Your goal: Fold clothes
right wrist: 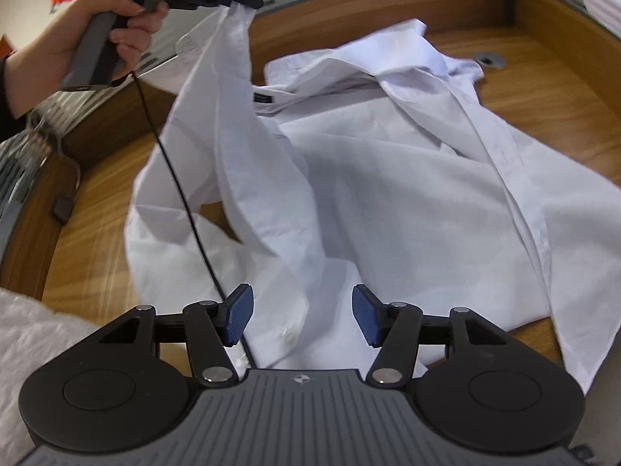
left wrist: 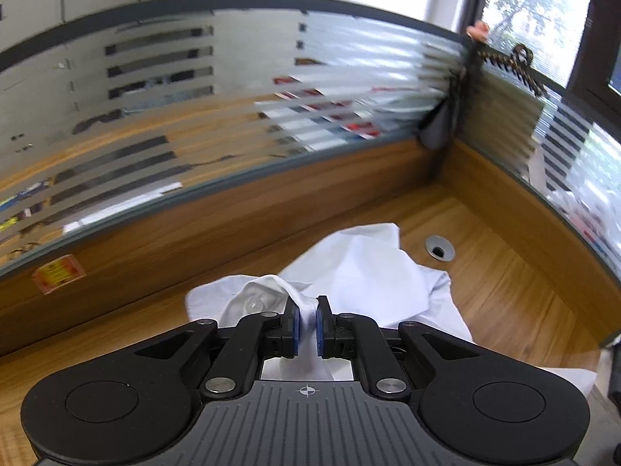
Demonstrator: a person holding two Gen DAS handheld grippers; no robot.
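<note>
The shirt (right wrist: 388,194) lay crumpled on the desk (right wrist: 97,202), collar at the far side, w/ one sleeve (right wrist: 229,116) pulled up at the left. The left gripper (left wrist: 307,320) had its pads pressed together on that sleeve's cuff end, held high, prob. to lift the sleeve clear so it could be laid out or folded across the body. The right gripper (right wrist: 302,320) hovered at the near hem, jaws spread, holding nothing; it looked placed to take the cloth below it. Shirt wasn't flat or folded.
</note>
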